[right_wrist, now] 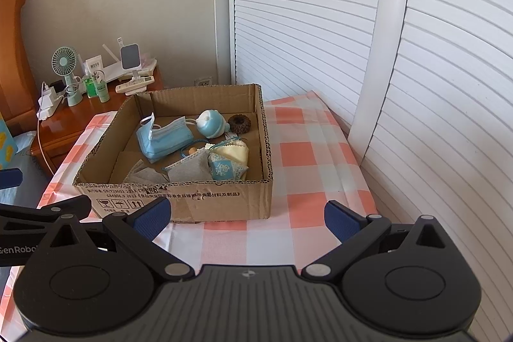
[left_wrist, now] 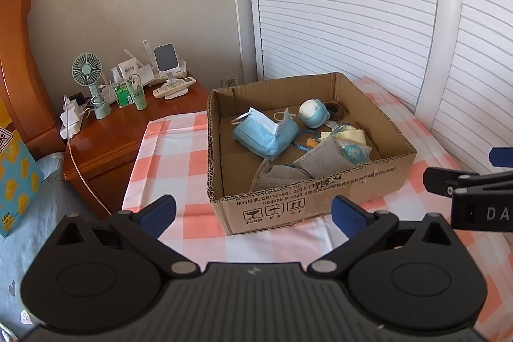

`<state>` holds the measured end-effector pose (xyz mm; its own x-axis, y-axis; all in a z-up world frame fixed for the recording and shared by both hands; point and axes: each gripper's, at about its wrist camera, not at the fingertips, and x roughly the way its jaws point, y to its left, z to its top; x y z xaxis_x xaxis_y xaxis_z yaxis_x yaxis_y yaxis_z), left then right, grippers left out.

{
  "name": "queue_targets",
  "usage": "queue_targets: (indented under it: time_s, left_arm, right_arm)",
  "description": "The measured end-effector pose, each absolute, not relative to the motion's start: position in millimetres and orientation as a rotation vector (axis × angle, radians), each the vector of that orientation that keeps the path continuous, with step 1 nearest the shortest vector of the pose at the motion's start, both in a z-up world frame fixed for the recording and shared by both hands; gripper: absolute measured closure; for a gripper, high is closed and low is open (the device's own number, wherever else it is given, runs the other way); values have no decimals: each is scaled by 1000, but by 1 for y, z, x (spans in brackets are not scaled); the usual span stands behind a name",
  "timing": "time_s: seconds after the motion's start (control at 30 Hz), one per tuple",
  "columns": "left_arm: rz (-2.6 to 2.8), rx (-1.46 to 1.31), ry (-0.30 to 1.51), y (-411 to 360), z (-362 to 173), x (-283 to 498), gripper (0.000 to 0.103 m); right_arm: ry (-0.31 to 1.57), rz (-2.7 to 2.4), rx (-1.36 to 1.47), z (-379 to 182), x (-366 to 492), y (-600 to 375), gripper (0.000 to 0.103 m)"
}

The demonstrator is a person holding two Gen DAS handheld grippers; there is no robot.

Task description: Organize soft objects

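Pink-and-white checked cloth (left_wrist: 179, 149) covers the surface where an open cardboard box (left_wrist: 307, 197) stands, beside white louvered doors (left_wrist: 346, 5). Inside the box lie the soft things: a blue face mask (left_wrist: 263, 133) near the middle, two grey masks (left_wrist: 320, 162) against the front wall, a pale yellow cloth (left_wrist: 351, 135) and a small blue patterned pouch (left_wrist: 354, 153) at the right, a round blue-and-white plush (left_wrist: 312, 113) toward the back, and a dark knitted ring (right_wrist: 239, 123) just beside it. The left gripper (left_wrist: 253, 212) hovers in front of the box, fingers wide apart and holding nothing. The right gripper (right_wrist: 247, 215) is also before the box, spread apart and empty. To the left, a wooden nightstand (left_wrist: 109, 137) carries a small green fan (left_wrist: 87, 69) and a power strip (left_wrist: 174, 85).
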<state>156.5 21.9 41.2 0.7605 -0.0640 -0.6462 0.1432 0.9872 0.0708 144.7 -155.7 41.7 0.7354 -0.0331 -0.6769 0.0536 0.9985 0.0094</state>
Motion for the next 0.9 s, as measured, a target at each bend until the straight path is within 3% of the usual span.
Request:
queue_targets:
  time_s: [0.9]
  left_arm:
    - [-110, 118, 696, 22, 45, 152, 1]
  right_arm:
    - [733, -44, 35, 45, 139, -158, 0]
